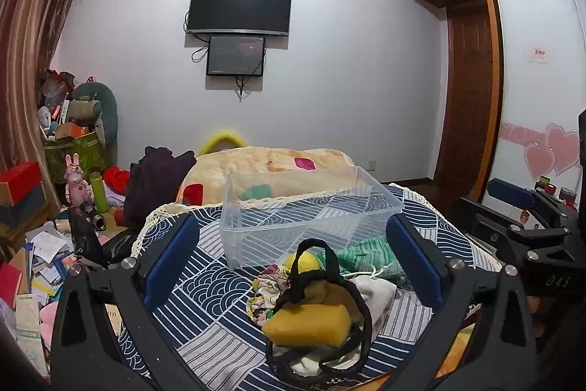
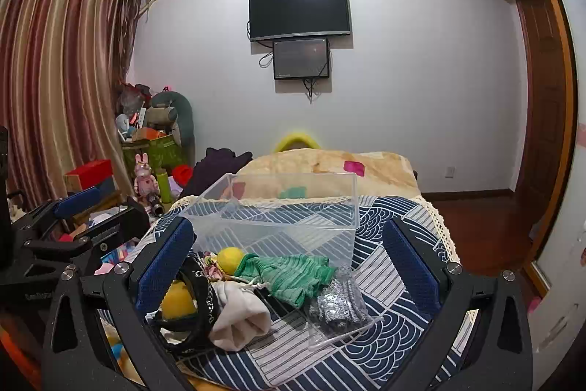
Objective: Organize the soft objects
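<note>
A pile of soft things lies on the blue wave-patterned cloth: a yellow sponge, a black strap, a floral cloth, a white pouch, a green knit piece, a yellow ball and a grey glittery piece in a clear bag. A clear plastic bin stands empty just behind the pile; it also shows in the right wrist view. My left gripper is open around the pile. My right gripper is open over the green piece.
A beige blanket lies behind the bin. Dark clothes, a pink rabbit toy, boxes and papers clutter the left side. A wardrobe stands at the right, with wooden floor beside the bed.
</note>
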A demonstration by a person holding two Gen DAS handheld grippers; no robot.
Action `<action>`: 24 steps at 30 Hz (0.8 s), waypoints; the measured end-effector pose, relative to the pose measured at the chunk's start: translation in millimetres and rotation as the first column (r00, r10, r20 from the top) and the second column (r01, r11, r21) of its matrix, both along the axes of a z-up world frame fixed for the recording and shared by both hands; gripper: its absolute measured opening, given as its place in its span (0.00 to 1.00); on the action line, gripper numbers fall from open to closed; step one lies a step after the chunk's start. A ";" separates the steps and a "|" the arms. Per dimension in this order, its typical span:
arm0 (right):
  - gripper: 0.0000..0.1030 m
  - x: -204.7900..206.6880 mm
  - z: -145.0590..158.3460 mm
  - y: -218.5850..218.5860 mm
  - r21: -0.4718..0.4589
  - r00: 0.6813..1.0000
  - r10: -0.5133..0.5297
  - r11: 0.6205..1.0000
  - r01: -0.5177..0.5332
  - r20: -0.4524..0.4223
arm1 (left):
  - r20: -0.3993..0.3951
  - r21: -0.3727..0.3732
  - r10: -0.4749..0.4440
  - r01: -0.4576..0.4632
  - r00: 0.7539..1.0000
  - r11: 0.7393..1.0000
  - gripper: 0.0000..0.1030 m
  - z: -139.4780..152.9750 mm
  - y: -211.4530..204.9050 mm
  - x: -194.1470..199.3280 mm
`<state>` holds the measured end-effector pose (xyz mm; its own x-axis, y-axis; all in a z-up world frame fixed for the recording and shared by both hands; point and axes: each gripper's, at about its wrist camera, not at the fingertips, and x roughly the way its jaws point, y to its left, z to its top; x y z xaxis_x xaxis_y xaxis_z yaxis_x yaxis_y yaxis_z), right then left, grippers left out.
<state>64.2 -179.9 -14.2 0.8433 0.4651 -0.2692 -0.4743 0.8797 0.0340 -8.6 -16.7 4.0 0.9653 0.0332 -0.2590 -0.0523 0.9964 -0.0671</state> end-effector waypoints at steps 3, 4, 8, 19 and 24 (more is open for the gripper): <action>1.00 -0.5 0.2 0.2 -0.001 1.000 -0.001 1.000 0.001 0.001 | 0.000 -0.011 -0.003 0.003 1.000 1.000 1.00 -0.5 1.6 0.6; 1.00 -0.5 0.4 0.4 -0.001 1.000 -0.001 1.000 0.001 0.001 | 0.001 -0.014 -0.003 0.003 1.000 1.000 1.00 -0.9 2.1 0.2; 1.00 -0.8 0.6 0.5 0.000 1.000 0.000 1.000 0.000 0.001 | 0.002 -0.013 0.001 -0.001 1.000 1.000 1.00 -1.4 3.5 0.3; 1.00 -0.1 0.5 0.2 0.002 1.000 0.000 1.000 0.000 0.001 | 0.006 -0.012 0.004 -0.003 1.000 1.000 1.00 -1.6 3.9 0.1; 1.00 -0.1 -0.3 -0.7 0.003 1.000 0.000 1.000 0.000 0.001 | 0.007 -0.012 0.005 -0.005 1.000 1.000 1.00 -1.8 4.1 -0.8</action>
<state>64.1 -180.6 -14.6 0.8433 0.4662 -0.2673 -0.4747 0.8794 0.0360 -9.3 -12.7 2.1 0.9669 0.0350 -0.2526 -0.0568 0.9952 -0.0795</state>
